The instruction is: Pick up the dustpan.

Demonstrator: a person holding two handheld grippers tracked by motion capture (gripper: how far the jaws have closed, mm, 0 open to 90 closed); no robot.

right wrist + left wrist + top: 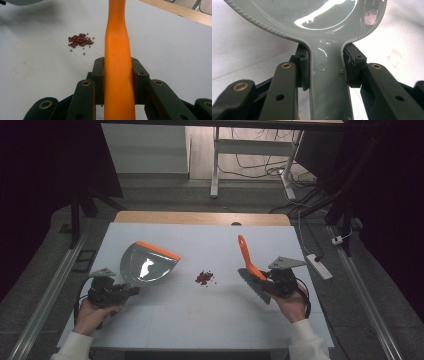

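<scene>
A grey dustpan (145,265) with an orange front lip lies on the white table at the left. My left gripper (129,291) is shut on its grey handle (328,75), one pad on each side. At the right, my right gripper (266,279) is shut on the orange handle (117,62) of a small brush (248,262); its grey bristles (256,287) point toward the table's near side. A little pile of red beans (204,277) with a few small green ones (80,41) lies on the table between dustpan and brush.
The white table top (200,315) has a wooden strip (200,217) along its far edge. A white power strip (320,266) lies on the floor at the right. A desk frame (216,165) and cables stand beyond the table.
</scene>
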